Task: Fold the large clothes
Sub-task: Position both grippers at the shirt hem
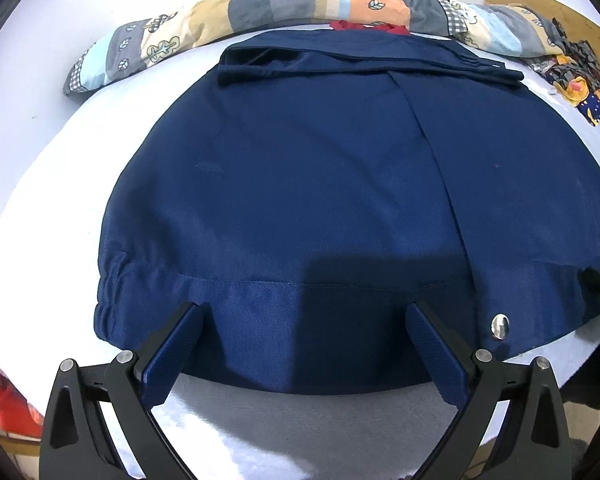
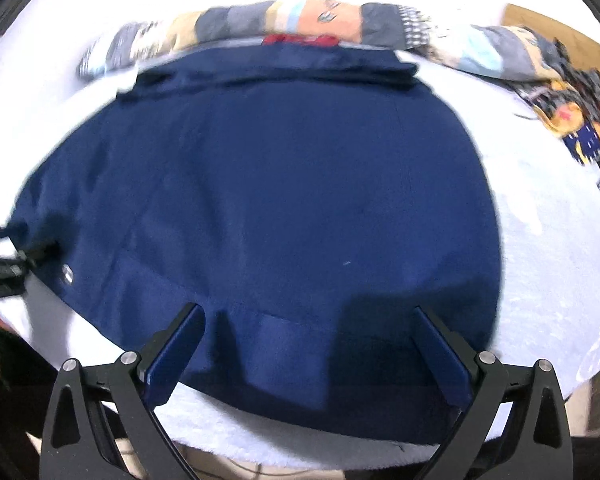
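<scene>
Navy jacket (image 1: 320, 200) lies flat on the bed (image 1: 40, 140), hem at its near edge. My left tool (image 1: 304, 344) and right tool (image 2: 308, 344) gape wide above the hem; I should pinch both layers evenly.

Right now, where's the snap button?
Left wrist view: snap button sits on the jacket hem, low right, just beyond the left gripper.
</scene>
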